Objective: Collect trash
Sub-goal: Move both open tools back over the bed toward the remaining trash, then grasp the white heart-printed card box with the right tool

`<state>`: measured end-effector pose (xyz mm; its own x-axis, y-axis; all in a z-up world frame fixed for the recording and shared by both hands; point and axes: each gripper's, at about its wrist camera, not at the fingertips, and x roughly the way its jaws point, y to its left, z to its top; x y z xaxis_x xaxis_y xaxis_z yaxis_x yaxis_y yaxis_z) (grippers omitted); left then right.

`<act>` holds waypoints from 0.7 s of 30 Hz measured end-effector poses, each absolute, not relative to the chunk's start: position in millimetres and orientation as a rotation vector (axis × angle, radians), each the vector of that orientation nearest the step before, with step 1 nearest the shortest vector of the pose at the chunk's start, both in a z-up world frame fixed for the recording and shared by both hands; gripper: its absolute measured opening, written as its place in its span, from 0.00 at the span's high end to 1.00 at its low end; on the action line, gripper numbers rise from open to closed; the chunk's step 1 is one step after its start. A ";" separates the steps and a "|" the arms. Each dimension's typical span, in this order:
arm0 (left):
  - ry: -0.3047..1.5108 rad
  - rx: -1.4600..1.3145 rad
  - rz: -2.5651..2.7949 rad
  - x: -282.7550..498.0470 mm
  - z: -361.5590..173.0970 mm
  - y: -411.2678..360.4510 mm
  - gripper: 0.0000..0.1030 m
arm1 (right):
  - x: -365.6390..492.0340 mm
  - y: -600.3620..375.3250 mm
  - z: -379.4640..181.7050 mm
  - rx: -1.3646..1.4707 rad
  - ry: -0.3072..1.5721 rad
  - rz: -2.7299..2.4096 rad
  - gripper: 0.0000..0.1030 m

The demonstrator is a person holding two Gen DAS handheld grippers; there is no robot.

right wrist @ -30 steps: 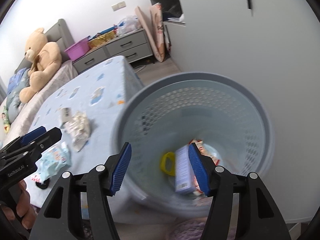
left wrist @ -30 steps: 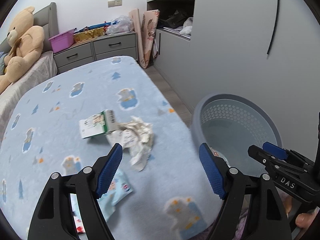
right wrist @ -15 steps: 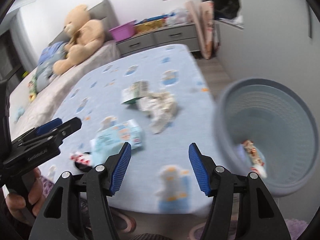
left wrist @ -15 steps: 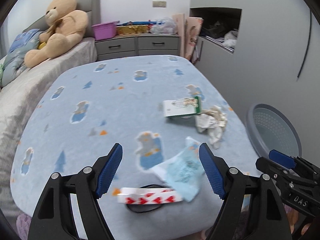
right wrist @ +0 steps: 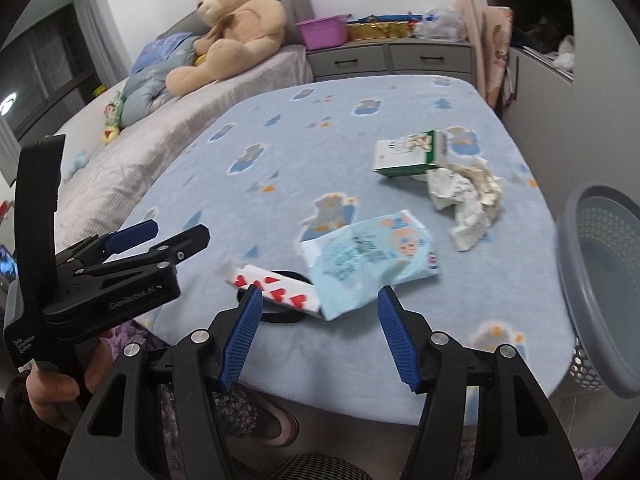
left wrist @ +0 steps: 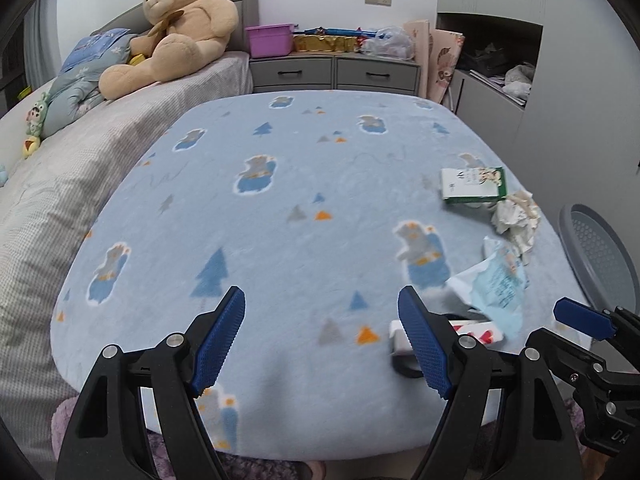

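Trash lies on the blue patterned bed cover: a green-and-white carton, crumpled paper, a light blue wipes packet and a white wrapper with red hearts over a black ring. A grey perforated basket stands at the bed's right. My right gripper is open and empty, just short of the hearts wrapper and wipes packet. My left gripper is open and empty over bare cover; the wipes packet, carton and paper lie to its right.
A teddy bear and bedding sit on the adjoining grey bed. A grey dresser with a purple bin and clutter stands at the back. A grey cabinet wall runs along the right.
Both grippers swung left, away from the basket, toward the trash on the bed. The right gripper now faces the hearts wrapper and wipes packet; the left has drifted further left over bare cover.
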<state>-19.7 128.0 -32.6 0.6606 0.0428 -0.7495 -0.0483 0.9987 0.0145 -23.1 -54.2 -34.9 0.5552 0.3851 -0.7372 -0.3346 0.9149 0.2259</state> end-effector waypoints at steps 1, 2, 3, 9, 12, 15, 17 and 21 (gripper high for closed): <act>0.848 -0.003 0.065 -20.5 -34.0 131.1 0.27 | -23.0 -49.5 -36.1 0.049 0.888 0.431 0.43; 0.847 0.000 0.077 -21.2 -35.2 134.4 0.27 | -22.3 -43.5 -37.3 0.033 0.890 0.441 0.43; 0.846 0.000 0.086 -21.1 -35.7 137.5 0.27 | -22.0 -38.6 -37.6 0.021 0.891 0.449 0.43; 0.852 -0.008 0.126 -20.0 -39.9 151.9 0.27 | -15.8 -16.8 -41.0 -0.046 0.891 0.495 0.43; 0.866 -0.022 0.140 -19.2 -44.8 158.8 0.27 | -12.4 -8.4 -43.1 -0.085 0.893 0.514 0.43; 0.876 -0.030 0.148 -18.8 -48.5 162.6 0.27 | -8.8 -2.2 -45.1 -0.121 0.897 0.529 0.43; 0.879 -0.035 0.152 -18.4 -49.8 164.7 0.27 | -6.9 1.6 -47.3 -0.150 0.900 0.535 0.44; 0.885 -0.039 0.160 -17.6 -51.7 167.4 0.27 | -3.0 7.2 -53.7 -0.194 0.916 0.547 0.49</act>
